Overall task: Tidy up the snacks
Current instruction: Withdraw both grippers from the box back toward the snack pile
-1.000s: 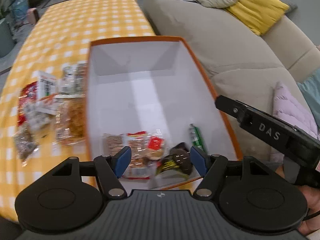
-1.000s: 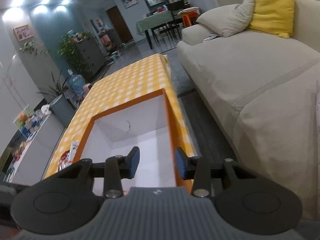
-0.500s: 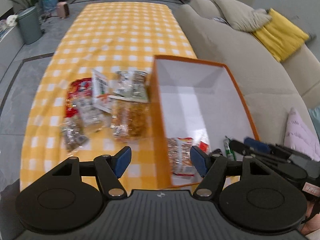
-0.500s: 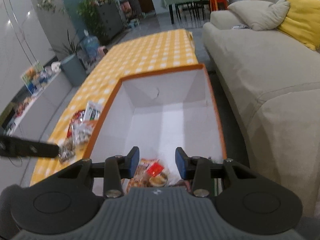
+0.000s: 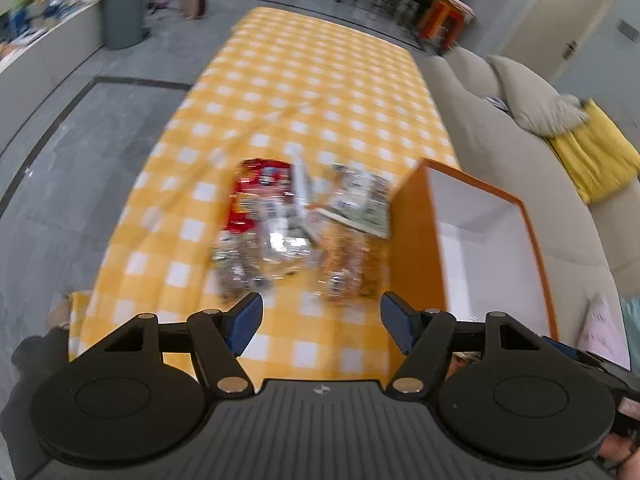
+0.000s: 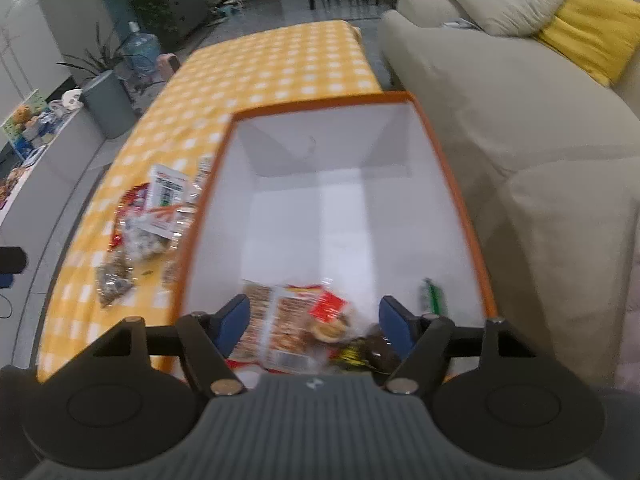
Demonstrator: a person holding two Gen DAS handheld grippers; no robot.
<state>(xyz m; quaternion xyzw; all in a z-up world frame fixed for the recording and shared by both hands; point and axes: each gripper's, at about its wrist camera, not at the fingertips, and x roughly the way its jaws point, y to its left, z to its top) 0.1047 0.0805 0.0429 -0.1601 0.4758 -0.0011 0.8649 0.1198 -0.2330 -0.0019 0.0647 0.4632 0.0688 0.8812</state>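
An orange box with a white inside [image 6: 456, 184] stands on the yellow checked table; it also shows in the left wrist view [image 5: 416, 240]. Several snack packets [image 6: 296, 320] lie at its near end. A loose pile of snack packets [image 5: 288, 224] lies on the cloth left of the box, also in the right wrist view [image 6: 148, 220]. My left gripper [image 5: 322, 322] is open and empty above the cloth, just short of the pile. My right gripper [image 6: 314, 320] is open and empty over the box's near end.
A beige sofa [image 6: 520, 112] with a yellow cushion [image 6: 596, 40] runs along the right of the table. A grey bin [image 5: 122, 12] and a low cabinet [image 6: 36, 148] stand to the left. The table's far half [image 5: 320, 76] is bare cloth.
My left gripper has swung left from over the box to face the snack pile. My right gripper has tilted down over the box and opened wider.
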